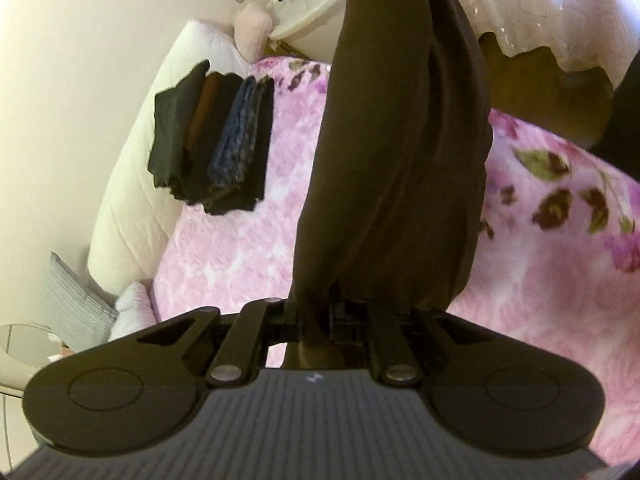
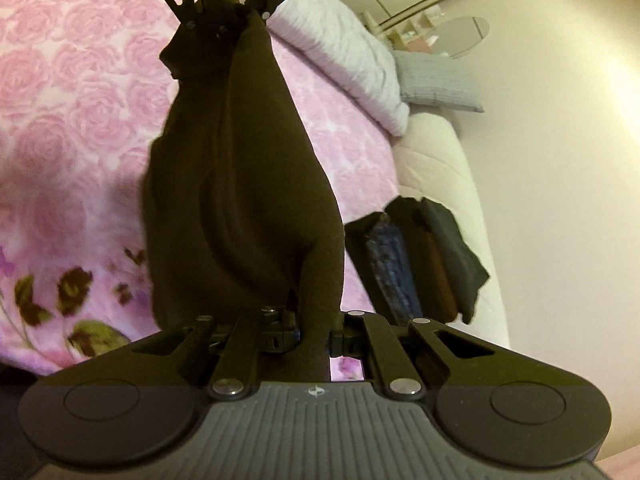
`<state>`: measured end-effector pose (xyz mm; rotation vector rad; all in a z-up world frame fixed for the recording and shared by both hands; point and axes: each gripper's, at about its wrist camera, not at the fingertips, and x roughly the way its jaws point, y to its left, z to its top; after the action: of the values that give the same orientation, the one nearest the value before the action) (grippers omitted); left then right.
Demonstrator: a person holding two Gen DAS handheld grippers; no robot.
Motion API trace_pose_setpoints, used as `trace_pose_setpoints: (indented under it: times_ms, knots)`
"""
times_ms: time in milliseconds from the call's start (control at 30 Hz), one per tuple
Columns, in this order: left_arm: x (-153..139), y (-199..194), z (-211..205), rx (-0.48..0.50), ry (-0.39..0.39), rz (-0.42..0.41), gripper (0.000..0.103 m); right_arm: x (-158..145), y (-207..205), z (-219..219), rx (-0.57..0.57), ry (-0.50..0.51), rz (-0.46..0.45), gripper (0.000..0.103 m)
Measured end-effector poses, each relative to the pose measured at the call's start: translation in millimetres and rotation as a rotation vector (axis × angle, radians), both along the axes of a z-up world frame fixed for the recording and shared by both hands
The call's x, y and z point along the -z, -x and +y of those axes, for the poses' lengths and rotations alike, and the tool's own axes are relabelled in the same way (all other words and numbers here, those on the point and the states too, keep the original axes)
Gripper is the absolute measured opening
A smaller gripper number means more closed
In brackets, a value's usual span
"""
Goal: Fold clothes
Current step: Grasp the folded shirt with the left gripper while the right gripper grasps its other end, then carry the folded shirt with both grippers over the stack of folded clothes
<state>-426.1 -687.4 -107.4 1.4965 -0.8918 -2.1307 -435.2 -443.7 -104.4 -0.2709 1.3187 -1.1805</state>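
Left wrist view: both grippers, left gripper (image 1: 320, 316) and right gripper (image 2: 314, 330), have jaws pinching a brown garment (image 1: 396, 152) mid-air over the bed (image 1: 240, 248); mid-fold I'd guess, next lay it flat, folded pile (image 1: 212, 136) at 10 o'clock.

No words, numbers or brand names can be read in either view. The only mark is a small pale emblem printed at the top middle of the ribbed grey housing of the left gripper (image 1: 316, 316) and the right gripper (image 2: 314, 332), low in each frame; its shape is too small to make out.
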Motion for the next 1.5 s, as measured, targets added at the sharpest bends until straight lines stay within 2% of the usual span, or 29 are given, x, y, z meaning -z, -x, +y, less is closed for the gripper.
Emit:
trace_pose_setpoints:
  times_ms: [133, 233, 367, 467, 600, 767, 967, 1167, 1333, 1433, 1500]
  knots:
    - [-12, 44, -1, -0.027, -0.002, -0.010, 0.010, -24, 32, 8, -0.005, 0.014, -0.011, 0.006]
    - [-17, 85, -10, -0.075, -0.011, -0.009, 0.010, -32, 67, 5, -0.027, 0.014, -0.036, 0.006]
    - [-27, 142, -21, -0.137, -0.044, -0.002, 0.010, -45, 129, -8, -0.068, 0.013, -0.075, 0.006]
    - [-41, 184, -35, -0.169, -0.034, 0.014, 0.010, -59, 176, -23, -0.080, 0.010, -0.099, 0.006]
    - [-63, 227, -67, -0.208, -0.007, 0.068, 0.010, -80, 234, -50, -0.114, 0.023, -0.092, 0.006]
    - [-86, 261, -125, -0.220, 0.060, 0.114, 0.010, -106, 288, -94, -0.148, 0.066, -0.064, 0.006]
    - [-112, 294, -243, -0.244, 0.181, 0.199, 0.010, -138, 337, -186, -0.181, 0.158, -0.018, 0.006]
    - [-145, 321, -374, -0.283, 0.308, 0.241, 0.010, -170, 373, -324, -0.193, 0.250, 0.039, 0.006]
    - [-139, 337, -441, -0.362, 0.342, 0.269, 0.009, -200, 391, -433, -0.215, 0.405, 0.121, 0.006]
    - [-135, 347, -482, -0.410, 0.362, 0.286, 0.007, -205, 398, -475, -0.211, 0.506, 0.126, 0.007]
    - [-92, 354, -491, -0.430, 0.298, 0.235, 0.007, -188, 404, -494, -0.203, 0.483, 0.077, 0.008]
